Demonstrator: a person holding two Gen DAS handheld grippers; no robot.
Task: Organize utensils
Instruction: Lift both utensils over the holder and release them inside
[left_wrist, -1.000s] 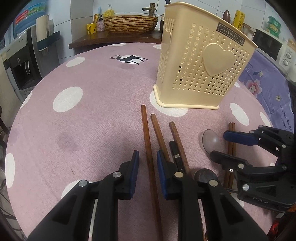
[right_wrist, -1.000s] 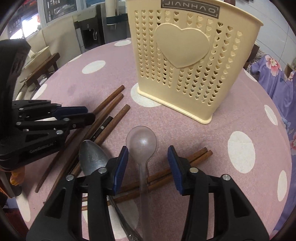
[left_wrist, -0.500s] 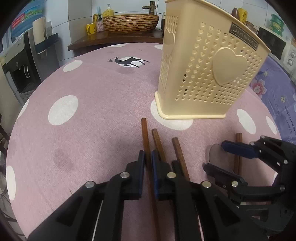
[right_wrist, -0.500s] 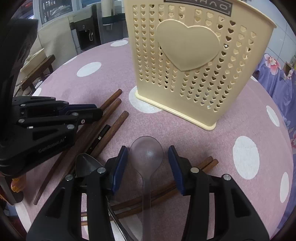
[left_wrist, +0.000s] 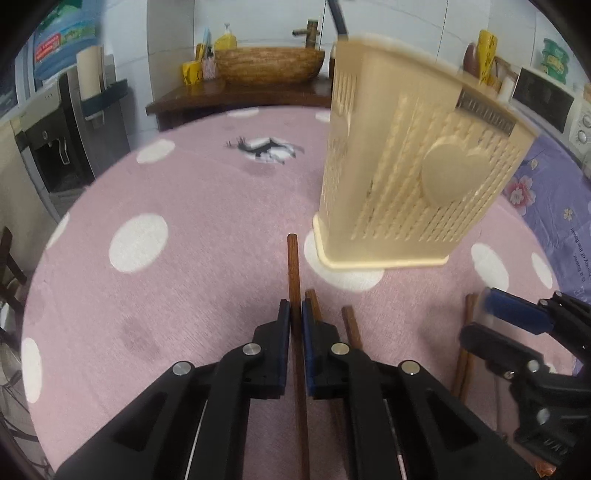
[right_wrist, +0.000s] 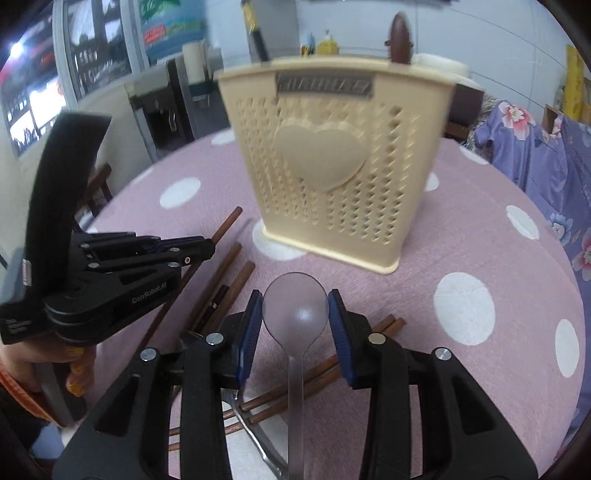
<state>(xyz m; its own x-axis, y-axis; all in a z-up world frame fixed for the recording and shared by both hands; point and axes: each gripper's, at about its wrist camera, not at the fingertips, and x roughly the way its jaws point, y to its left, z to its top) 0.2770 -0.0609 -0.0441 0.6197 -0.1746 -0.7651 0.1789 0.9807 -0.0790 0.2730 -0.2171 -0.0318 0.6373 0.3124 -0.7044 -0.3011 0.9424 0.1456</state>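
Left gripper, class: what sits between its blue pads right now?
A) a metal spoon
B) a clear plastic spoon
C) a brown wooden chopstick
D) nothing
C: the left gripper has its pads shut on a brown wooden chopstick that runs forward toward the cream utensil basket.

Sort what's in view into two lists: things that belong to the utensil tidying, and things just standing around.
Job:
left gripper shut on a wooden chopstick
right gripper shut on the clear plastic spoon
cream holder basket
loose chopsticks
metal spoon

Bystanders:
wicker basket
water dispenser
microwave
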